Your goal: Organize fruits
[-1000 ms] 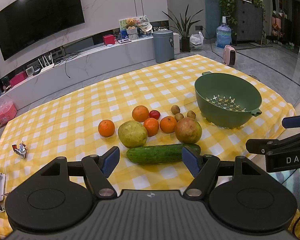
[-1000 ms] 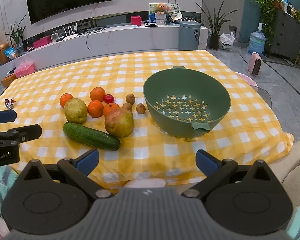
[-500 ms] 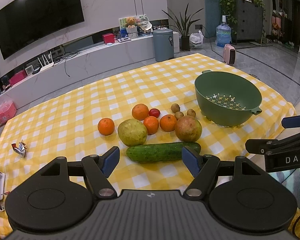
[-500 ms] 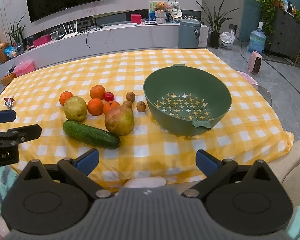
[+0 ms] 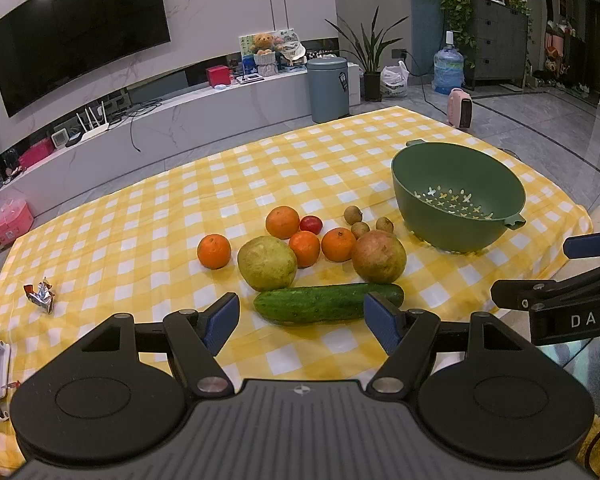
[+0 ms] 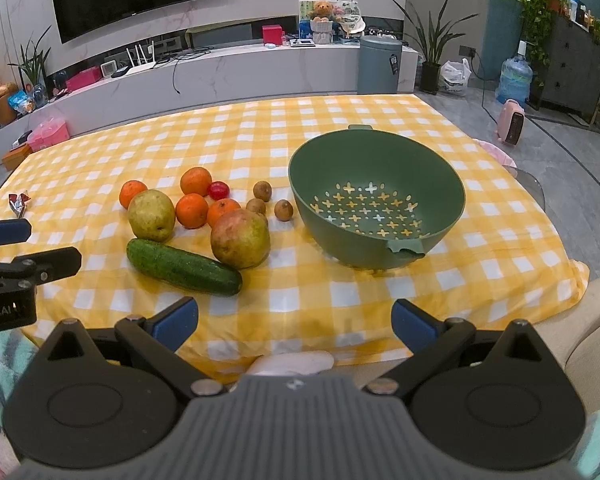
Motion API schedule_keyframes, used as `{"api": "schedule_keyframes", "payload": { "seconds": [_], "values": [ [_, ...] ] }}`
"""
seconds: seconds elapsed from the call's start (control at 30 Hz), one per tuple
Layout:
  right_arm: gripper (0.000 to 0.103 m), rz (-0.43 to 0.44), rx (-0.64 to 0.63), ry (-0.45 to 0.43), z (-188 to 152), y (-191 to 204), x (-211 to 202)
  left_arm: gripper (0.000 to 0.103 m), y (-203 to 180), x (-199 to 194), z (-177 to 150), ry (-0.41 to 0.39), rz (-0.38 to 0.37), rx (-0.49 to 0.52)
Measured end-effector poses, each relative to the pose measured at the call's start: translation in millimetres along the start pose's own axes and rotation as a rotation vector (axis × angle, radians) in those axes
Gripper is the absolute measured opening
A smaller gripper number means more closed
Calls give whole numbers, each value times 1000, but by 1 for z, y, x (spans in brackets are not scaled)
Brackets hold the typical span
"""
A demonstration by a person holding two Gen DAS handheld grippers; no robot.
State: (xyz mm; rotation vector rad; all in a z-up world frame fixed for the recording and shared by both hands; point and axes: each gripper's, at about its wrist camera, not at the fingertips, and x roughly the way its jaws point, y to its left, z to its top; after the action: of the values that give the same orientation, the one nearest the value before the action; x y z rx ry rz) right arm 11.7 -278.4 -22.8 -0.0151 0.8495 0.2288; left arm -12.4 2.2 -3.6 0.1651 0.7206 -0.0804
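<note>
On the checked bench, a cucumber (image 5: 328, 302) lies crosswise just ahead of the released left tongs (image 5: 300, 322); right tongs (image 6: 294, 322), also released, face the empty colander (image 6: 376, 204).

table (image 6: 260, 136): yellow check cloth | on it: green colander (image 6: 380, 184), cucumber (image 6: 183, 267), oranges (image 6: 192, 211), foil wrapper (image 6: 19, 202)

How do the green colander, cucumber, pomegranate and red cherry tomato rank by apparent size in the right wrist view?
1. Green colander, clearly largest.
2. Cucumber, longest of the produce.
3. Pomegranate, rounder and bulkier; its order against the cucumber is unsure.
4. Red cherry tomato, smallest, though it lies farther back.
</note>
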Motion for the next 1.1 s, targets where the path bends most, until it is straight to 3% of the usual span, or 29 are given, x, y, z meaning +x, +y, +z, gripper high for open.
{"api": "schedule_keyframes", "payload": {
  "seconds": [0.4,0.67,0.87,1.03,1.1],
  "values": [
    [99,12,-3,13,2,2,5,83,4,3,-7,11,-9,-9],
    [99,87,2,-76,0,5,10,79,18,15,-1,45,-4,-24],
    [99,116,-5,-71,3,12,27,79,26,28,5,53,-43,-40],
    [89,128,9,-64,12,15,40,75,30,41,9,65,-58,-61],
    [80,136,19,-52,17,15,47,71,29,48,14,76,-44,-42]
  ]
}}
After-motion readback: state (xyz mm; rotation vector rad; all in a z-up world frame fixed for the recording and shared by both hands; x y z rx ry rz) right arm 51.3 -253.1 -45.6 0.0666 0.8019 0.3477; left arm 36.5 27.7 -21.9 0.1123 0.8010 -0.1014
